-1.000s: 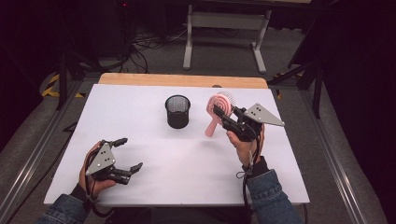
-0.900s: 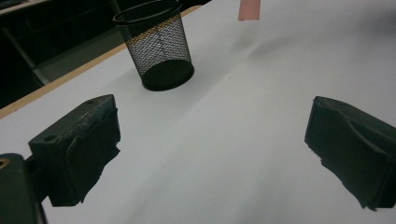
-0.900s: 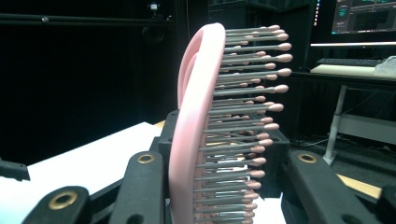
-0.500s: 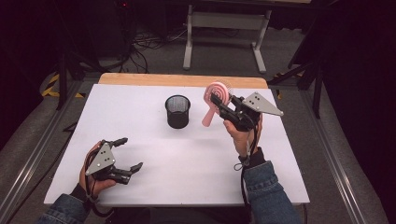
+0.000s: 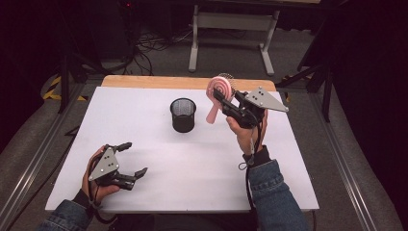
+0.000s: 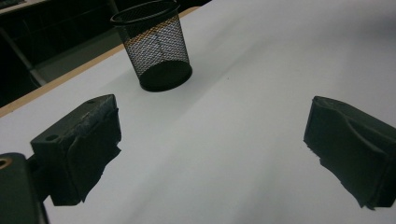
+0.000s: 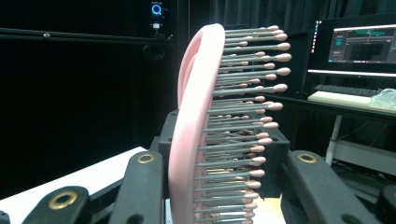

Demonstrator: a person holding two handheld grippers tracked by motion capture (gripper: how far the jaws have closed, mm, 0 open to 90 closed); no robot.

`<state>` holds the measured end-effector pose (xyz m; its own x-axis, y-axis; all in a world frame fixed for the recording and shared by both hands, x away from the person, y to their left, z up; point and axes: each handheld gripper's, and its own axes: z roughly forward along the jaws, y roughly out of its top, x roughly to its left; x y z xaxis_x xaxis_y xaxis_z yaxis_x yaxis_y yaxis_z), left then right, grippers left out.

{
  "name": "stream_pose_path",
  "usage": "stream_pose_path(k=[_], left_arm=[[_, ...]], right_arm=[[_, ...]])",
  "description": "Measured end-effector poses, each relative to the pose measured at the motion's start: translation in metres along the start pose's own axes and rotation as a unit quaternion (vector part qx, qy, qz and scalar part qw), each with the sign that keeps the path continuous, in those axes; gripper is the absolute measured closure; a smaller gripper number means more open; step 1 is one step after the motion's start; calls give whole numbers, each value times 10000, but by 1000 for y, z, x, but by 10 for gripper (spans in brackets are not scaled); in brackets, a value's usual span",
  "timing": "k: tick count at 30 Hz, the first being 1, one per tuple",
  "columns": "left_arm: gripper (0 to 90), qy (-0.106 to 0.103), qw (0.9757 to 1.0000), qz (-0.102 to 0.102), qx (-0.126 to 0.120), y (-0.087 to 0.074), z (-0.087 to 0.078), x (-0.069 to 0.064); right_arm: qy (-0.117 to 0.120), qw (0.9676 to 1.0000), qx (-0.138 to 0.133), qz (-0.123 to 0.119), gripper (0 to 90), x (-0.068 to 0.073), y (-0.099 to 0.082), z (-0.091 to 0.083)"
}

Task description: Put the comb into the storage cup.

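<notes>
The right hand-held gripper (image 5: 226, 102) is clenched on a pink brush (image 5: 217, 96), held in the air above the white worktop (image 5: 192, 159) at about 2 o'clock from the worktop's centre in the high view. The brush head sits up top with the handle hanging down toward 7 o'clock, clear of the worktop. In the right gripper view the brush (image 7: 196, 126) stands nearly upright between the black jaws, its pink back to the left and its grey bristles with pink tips pointing right.

Compared with a second ago, the brush and the right hand-held gripper are higher in the high view and a little farther toward the far edge; the brush head now shows against the wooden strip at the back of the worktop, where before it lay lower, beside the cup. The grip on it is unchanged.

The black mesh cup (image 5: 183, 114) stands upright near 12 o'clock of the centre, just left of the hanging handle and apart from it; it has not moved.

The left hand-held gripper (image 5: 129, 159) rests at about 8 o'clock near the front edge, released, jaws wide apart with nothing between them, in the same place as before. The left gripper view looks across bare worktop to the cup (image 6: 154, 46).
</notes>
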<state>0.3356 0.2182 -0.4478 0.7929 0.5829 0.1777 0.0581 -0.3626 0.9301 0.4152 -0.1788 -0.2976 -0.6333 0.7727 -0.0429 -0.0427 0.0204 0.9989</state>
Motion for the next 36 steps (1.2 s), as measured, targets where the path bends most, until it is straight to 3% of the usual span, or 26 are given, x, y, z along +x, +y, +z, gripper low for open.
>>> stream_pose_path(k=[14,30,36], left_arm=[[50,6,10000,-1,-4,-1,0,1],[55,20,10000,-2,-31,-1,-2,0],[55,-11,10000,-17,-43,-1,-3,1]], right_arm=[[-3,9998,-222,5,632,2,18,18],[40,9995,-318,51,633,9,17,39],[82,9991,-374,183,633,12,15,52]])
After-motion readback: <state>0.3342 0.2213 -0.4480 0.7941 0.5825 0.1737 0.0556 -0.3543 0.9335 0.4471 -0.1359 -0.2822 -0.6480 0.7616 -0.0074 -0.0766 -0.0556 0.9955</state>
